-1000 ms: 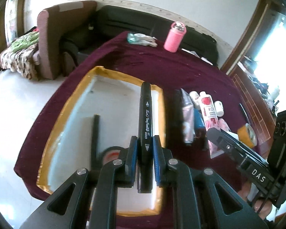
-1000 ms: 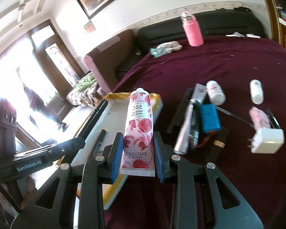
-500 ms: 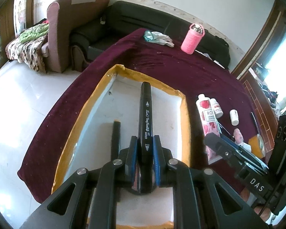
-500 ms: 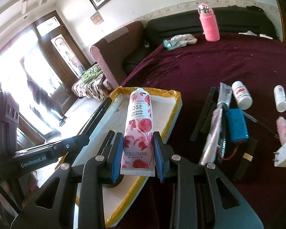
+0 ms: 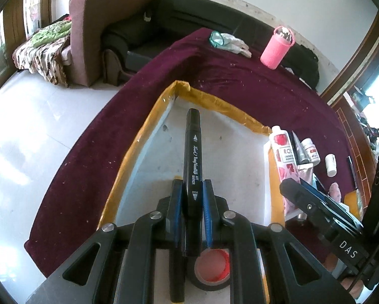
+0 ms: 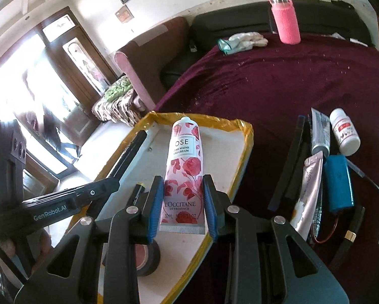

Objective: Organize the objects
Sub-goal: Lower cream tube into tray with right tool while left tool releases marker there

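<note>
My left gripper (image 5: pixel 192 190) is shut on a black art marker (image 5: pixel 193 152), held lengthwise over the white tray (image 5: pixel 230 141) with the yellow taped rim. My right gripper (image 6: pixel 182 192) is shut on a pink rose hand cream tube (image 6: pixel 184 162), cap pointing away, over the same tray (image 6: pixel 222 152) near its right rim. The left gripper's arm (image 6: pixel 70 202) with the marker (image 6: pixel 128 154) shows at the left of the right wrist view. In the left wrist view the hand cream tube (image 5: pixel 281 152) and the right gripper's arm (image 5: pixel 323 212) appear at the right.
A roll of dark tape (image 5: pixel 212 271) (image 6: pixel 146 255) and another black marker (image 6: pixel 136 192) lie in the tray. On the maroon cloth right of it lie tubes (image 6: pixel 319 131), a white bottle (image 6: pixel 345 135), a blue battery pack (image 6: pixel 338 183). A pink bottle (image 6: pixel 285 17) stands at the far edge.
Both grippers have moved forward and down over the tray with their objects still held. The tray now fills more of each view and the tape roll sits under the left gripper.
</note>
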`<state>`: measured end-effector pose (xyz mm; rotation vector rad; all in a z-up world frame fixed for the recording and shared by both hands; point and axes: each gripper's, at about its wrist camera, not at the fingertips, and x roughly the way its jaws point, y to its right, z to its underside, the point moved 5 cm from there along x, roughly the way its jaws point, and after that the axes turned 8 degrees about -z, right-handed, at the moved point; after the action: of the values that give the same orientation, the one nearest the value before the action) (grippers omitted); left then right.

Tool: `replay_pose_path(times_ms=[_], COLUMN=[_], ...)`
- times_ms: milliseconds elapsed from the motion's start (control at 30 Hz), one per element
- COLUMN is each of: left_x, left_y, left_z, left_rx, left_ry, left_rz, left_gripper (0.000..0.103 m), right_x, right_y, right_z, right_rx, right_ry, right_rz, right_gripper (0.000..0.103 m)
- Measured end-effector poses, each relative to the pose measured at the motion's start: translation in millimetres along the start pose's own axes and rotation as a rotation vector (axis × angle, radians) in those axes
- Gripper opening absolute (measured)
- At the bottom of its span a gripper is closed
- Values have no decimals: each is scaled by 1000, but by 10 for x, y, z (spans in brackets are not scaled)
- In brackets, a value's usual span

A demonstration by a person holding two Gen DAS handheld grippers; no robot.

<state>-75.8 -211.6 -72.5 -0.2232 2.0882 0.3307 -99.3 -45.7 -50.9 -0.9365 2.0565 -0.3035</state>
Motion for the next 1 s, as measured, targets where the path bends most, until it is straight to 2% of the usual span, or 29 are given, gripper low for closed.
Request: replay_pose_path(times_ms=[567, 867, 1000], left_x=[401, 444, 448], left_y=[-51, -69, -68], left_z=[-99, -97, -110], left_rx=[41, 43, 42], left_ry=[-116, -129, -140], left_rz=[-78, -63, -39], left_gripper=[13, 13, 13], right_x=[445, 588, 609], right_y=[-46, -154, -157], right_z=[87, 124, 134], right_rx=[-49, -142, -159], right_ry=[-136, -187, -205], right_rz=[51, 152, 165], right_gripper=[29, 29, 29])
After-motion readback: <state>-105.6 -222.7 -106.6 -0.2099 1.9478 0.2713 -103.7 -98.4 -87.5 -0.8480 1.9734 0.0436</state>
